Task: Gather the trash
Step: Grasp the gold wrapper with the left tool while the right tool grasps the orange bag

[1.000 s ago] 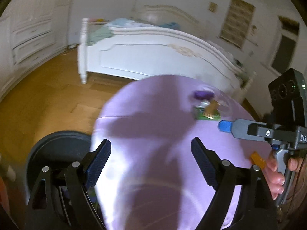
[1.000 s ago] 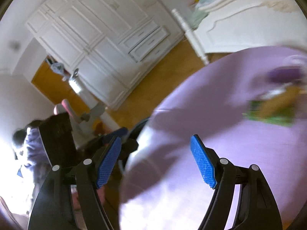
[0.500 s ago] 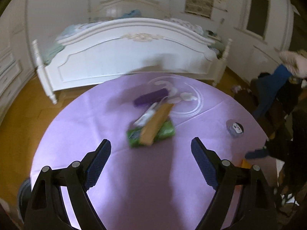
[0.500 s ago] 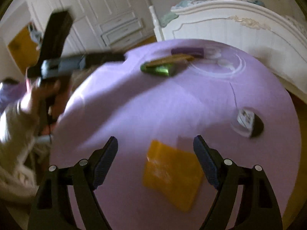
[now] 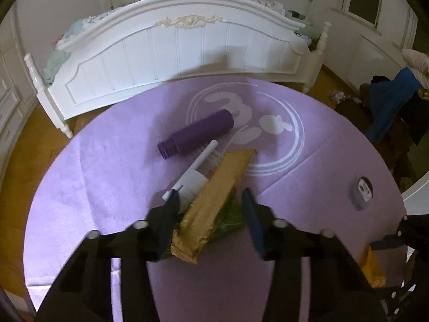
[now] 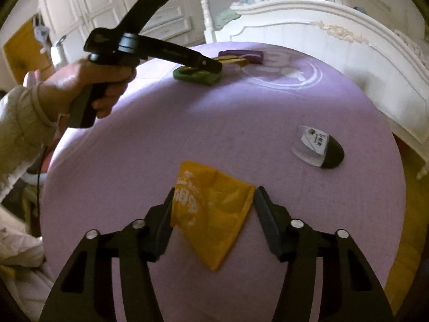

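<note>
Left gripper (image 5: 209, 209) over the near middle of the round purple counter (image 5: 107, 187), fingers closing around a pile: gold wrapper (image 5: 214, 204) on top, green packet (image 5: 230, 217) under it, white tube (image 5: 193, 179) sticking out the left side. Pads look close to the pile but not clearly pressing yet. Risk: the fingers straddle three things at once, so the flat gold wrapper could slide off the green packet or the white tube get pinched and roll out, leaving only part of the pile lifted. Purple cylinder (image 5: 195, 136) lies just behind, toward the far edge by the bed (image 5: 187, 40), untouched.

Right gripper (image 6: 213, 209) at the near edge, fingers closing with the yellow bag (image 6: 214, 214) between them; the left finger seems to touch the bag's edge, the right one stands just beside it. Risk: the bag is thin, limp and lying flat, so the fingers may skim over it or catch only a corner and drop it.

Bag is crumpled, with white print. Small round container with label (image 6: 319, 150) sits near the right edge, apart from both.
</note>
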